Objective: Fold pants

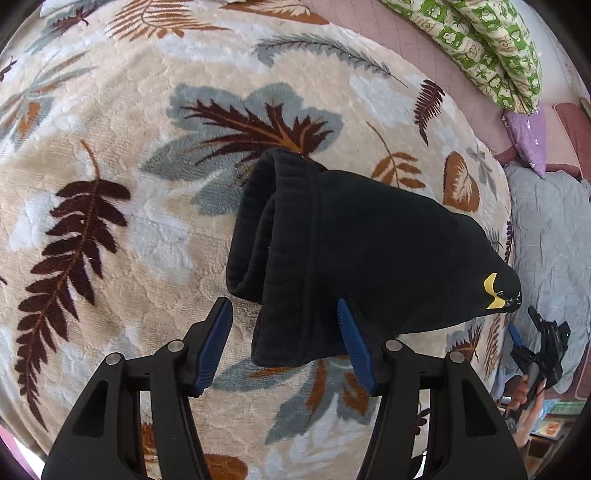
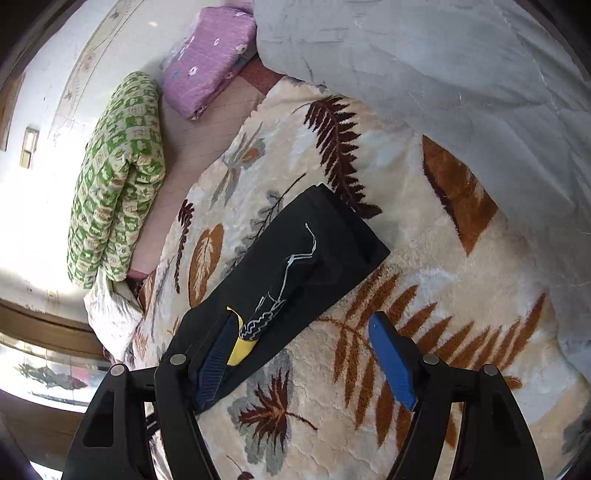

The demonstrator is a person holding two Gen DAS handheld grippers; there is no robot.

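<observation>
The black pants (image 1: 351,251) lie folded into a thick bundle on the leaf-patterned blanket (image 1: 110,166), ribbed edge toward the left, a yellow mark (image 1: 493,291) at the far right end. My left gripper (image 1: 283,310) stands open just above the near corner of the bundle, whose corner lies between the blue pads without being pinched. In the right wrist view the pants (image 2: 295,266) run diagonally away. My right gripper (image 2: 303,321) is open, its left pad beside the end with the yellow mark (image 2: 242,350) and white stitching. The right gripper (image 1: 532,339) also shows in the left view, held by a hand (image 1: 524,391).
A rolled green patterned quilt (image 2: 114,177) and a purple pillow (image 2: 207,59) lie at the back by the wall. A grey quilt (image 2: 461,85) covers the bed's right side next to the blanket (image 2: 424,240). A pink sheet (image 1: 388,29) shows beyond the blanket.
</observation>
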